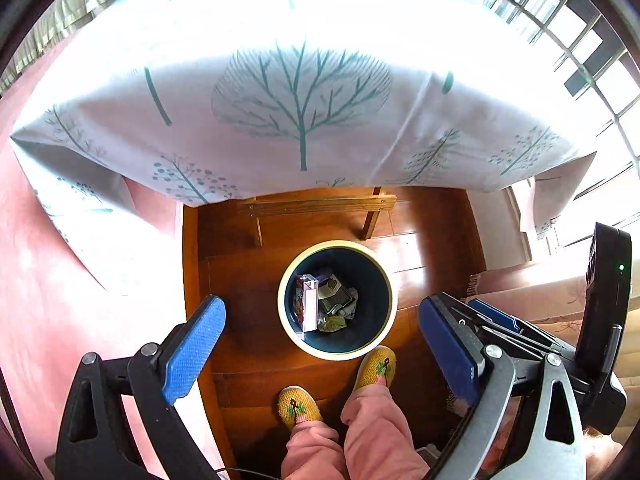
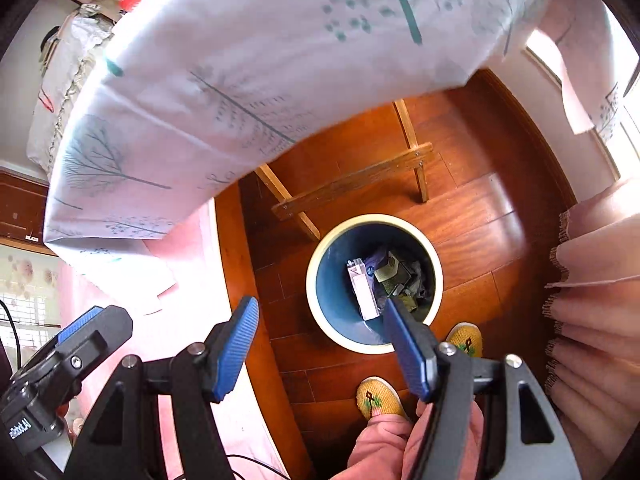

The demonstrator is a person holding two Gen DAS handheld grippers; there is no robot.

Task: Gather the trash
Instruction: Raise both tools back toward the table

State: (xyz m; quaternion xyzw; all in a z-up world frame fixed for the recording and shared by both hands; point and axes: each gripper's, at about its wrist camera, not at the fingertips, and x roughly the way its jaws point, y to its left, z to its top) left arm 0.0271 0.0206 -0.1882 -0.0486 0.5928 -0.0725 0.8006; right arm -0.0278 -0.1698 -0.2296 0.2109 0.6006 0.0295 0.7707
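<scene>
Both the left hand-held gripper and the right hand-held gripper hang spread wide and empty above the round, cream-rimmed, dark-blue waste bin on the wooden floor. Crumpled wrappers and a white carton lie inside it, directly below the blue pads, well apart from them.
</scene>
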